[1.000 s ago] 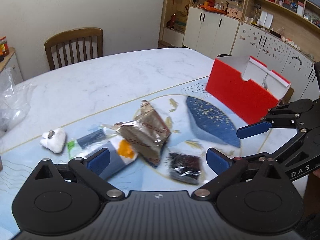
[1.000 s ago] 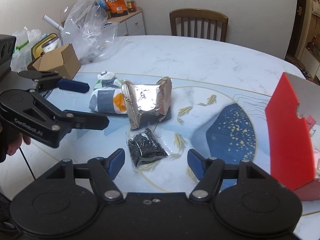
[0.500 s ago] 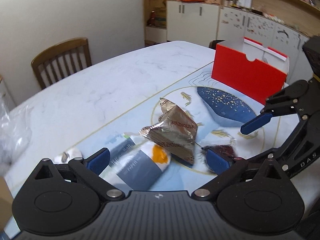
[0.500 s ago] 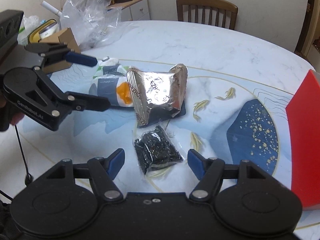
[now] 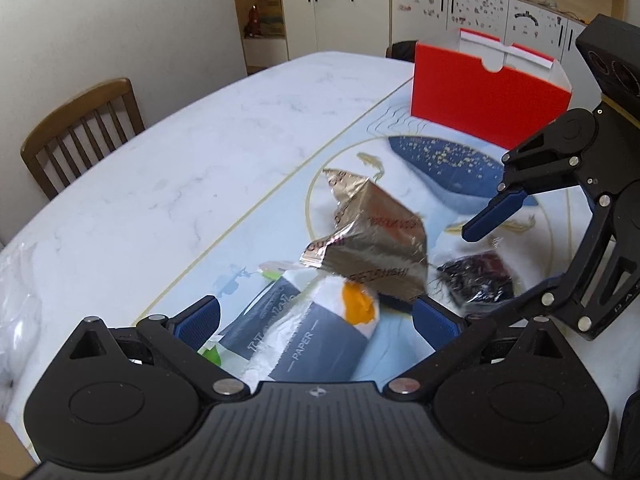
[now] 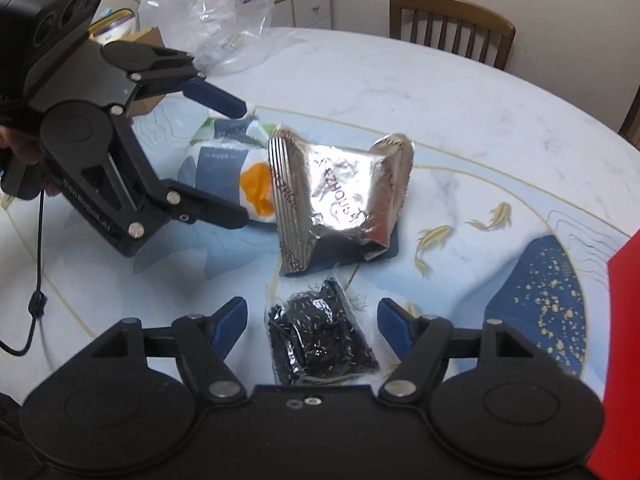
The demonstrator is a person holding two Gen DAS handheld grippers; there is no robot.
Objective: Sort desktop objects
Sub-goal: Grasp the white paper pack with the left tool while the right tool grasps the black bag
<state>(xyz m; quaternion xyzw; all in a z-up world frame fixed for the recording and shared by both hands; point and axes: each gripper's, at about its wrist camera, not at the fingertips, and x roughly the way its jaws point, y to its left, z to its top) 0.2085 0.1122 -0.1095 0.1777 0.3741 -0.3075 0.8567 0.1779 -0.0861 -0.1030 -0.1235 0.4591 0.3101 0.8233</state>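
The left wrist view looks steeply down from close above the white marble-patterned tabletop (image 5: 192,168), facing its far edge where a brown wooden chair (image 5: 80,136) stands, with a red open-topped cardboard box (image 5: 488,104) toward the far right. The right wrist view, also close and tilted down, faces another stretch of that edge and the same chair (image 6: 452,24). Both share the table's middle: a crinkled silver foil packet (image 5: 372,240) (image 6: 344,196), a white-and-navy paper pack (image 5: 312,328) (image 6: 224,164) and a clear bag of black bits (image 5: 476,280) (image 6: 320,340). Each view also catches the other's black gripper, the right gripper (image 5: 508,252) and the left gripper (image 6: 236,160).
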